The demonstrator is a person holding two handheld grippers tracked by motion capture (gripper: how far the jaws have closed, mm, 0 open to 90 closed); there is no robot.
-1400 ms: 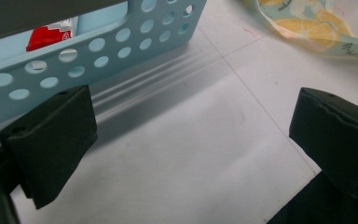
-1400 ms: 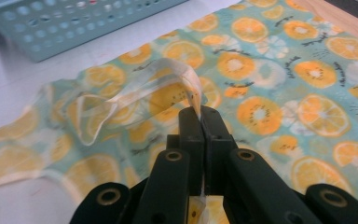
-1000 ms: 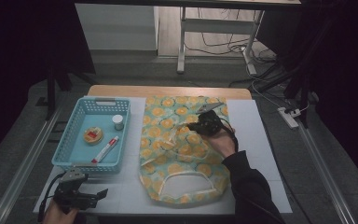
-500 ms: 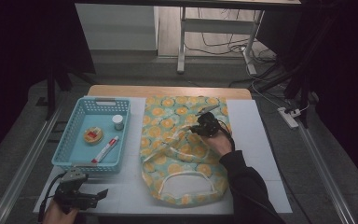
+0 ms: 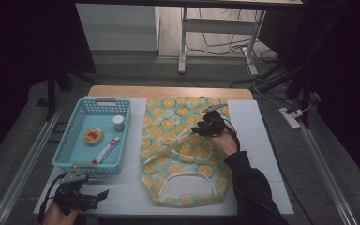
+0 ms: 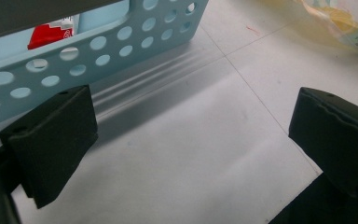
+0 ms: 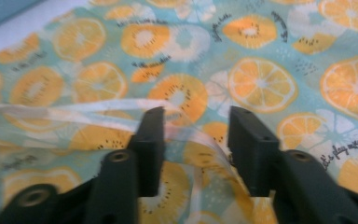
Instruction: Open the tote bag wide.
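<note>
From above, I see one fruit-print apron (image 5: pixel 183 152) lying flat at the middle of the white table (image 5: pixel 258 140), its neck loop toward six o'clock. My right gripper (image 5: pixel 205 125) sits over the cloth's upper half, at about one o'clock from the apron's centre. Its jaws have just been opening and now stand partly apart; in the right gripper view one pale strap (image 7: pixel 74 112) runs across the cloth and passes between the jaws, but the pads do not press on it, so I judge it let go. My left gripper (image 5: pixel 104 193) rests idle at seven o'clock on the table, jaws wide and bare, with nothing but tabletop between them. At nine o'clock stands one blue basket (image 5: pixel 70 152) holding three things: one small white jar (image 5: pixel 118 123), one round orange-lidded tin (image 5: pixel 93 136) and one tube (image 5: pixel 106 150); the picture is dim, so I name these with some doubt. I judge the work early or midway: the apron is spread, not folded, with its straps loose.
</note>
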